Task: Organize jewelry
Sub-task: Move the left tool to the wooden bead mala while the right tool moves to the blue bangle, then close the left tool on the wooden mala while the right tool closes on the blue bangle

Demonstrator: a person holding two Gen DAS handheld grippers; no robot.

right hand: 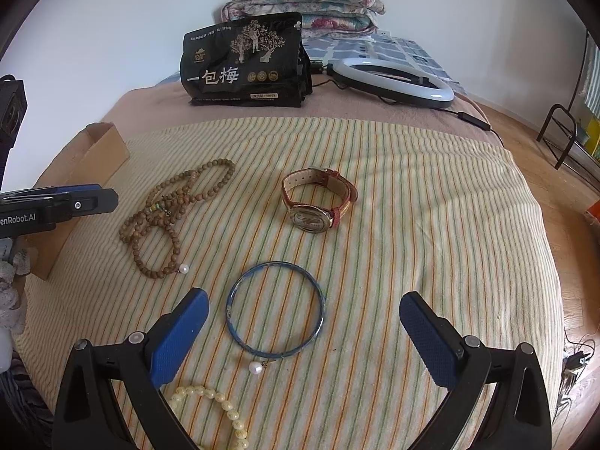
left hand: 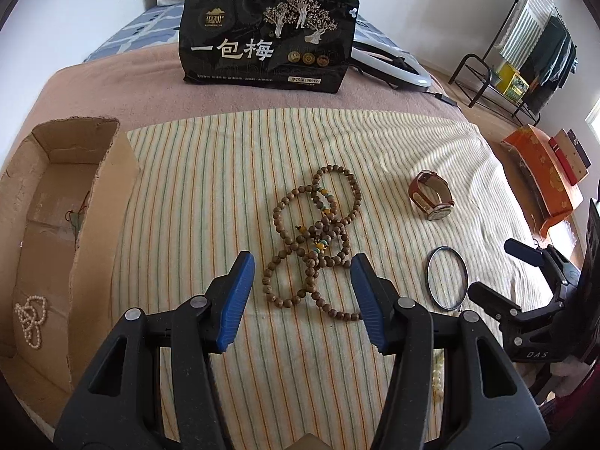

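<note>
**Both grippers over the jewelry, nothing picked up yet**

Far left there's the box [left hand: 56, 202] with a pearl string [left hand: 30, 318] already lying in it, so that looks like where things go. Just right of the box sits the left gripper [left hand: 302, 300], jaws spread and empty, tilted down over the wooden beads [left hand: 318, 240], which lie in a tangled pile on the striped cloth [left hand: 210, 187]. Next over is the bangle [right hand: 275, 309] with a small pearl charm on it, lying flat between the wide-spread, empty jaws of the right gripper [right hand: 303, 330]. Past it, further back, the watch [right hand: 318, 202] sits on its side. Cream beads [right hand: 221, 408] poke out by the right gripper's left finger.

What I'd worry about: the wooden beads are looped over each other, so a pinch on one strand may drag the rest along, or drop part of it short of the box. The bangle is thin and flat on soft cloth, so the pads could slide off it or grab fabric instead. Also the two grippers are close, so they could bump.
</note>
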